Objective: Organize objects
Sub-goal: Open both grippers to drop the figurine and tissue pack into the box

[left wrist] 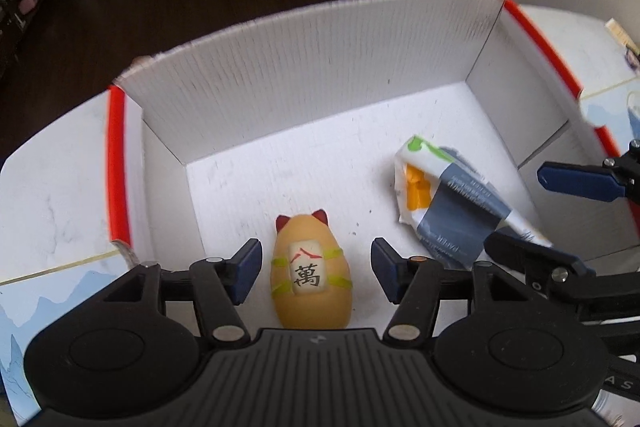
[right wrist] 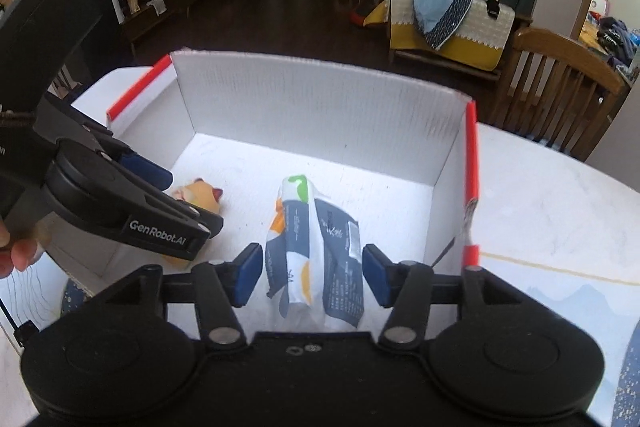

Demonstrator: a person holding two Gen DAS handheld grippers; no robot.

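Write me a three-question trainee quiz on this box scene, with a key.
1. True or false: the cat figurine lies inside the white box.
2. Which is between the right gripper fingers: A) a cup, B) the crumpled packet, C) a spoon?
3. Do the left gripper fingers press on the figurine?

Key: 1. true. 2. B. 3. No, there is a gap on both sides.
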